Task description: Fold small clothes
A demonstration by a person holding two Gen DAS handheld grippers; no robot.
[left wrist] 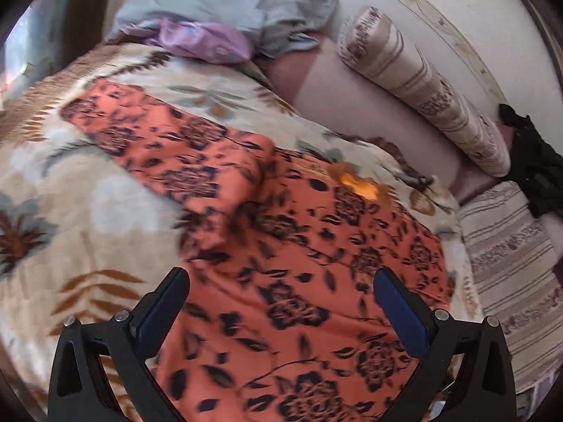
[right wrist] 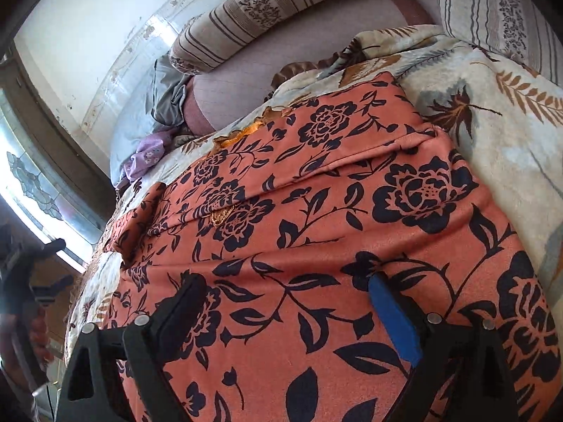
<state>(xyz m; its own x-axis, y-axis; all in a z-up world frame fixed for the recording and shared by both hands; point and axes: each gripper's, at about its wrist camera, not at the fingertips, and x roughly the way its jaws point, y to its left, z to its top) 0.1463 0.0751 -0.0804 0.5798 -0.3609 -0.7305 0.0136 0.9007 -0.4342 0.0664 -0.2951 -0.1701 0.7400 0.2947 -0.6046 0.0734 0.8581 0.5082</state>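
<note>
We are looking at a bedroom in a home. A bed is filling both views, and a leaf-print blanket (left wrist: 70,190) is covering most of it, with a bare mauve sheet (left wrist: 352,105) showing along the far edge. A striped bolster (left wrist: 422,88) is lying along that far edge against a worn white wall (right wrist: 88,35), and a striped pillow (left wrist: 506,256) is sitting at the bed's corner. Grey bedding (left wrist: 246,3) and a lilac cloth (left wrist: 204,38) are bunching at the other far corner. In the right wrist view a window (right wrist: 31,183) with patterned glass is letting daylight in beside the bed.
</note>
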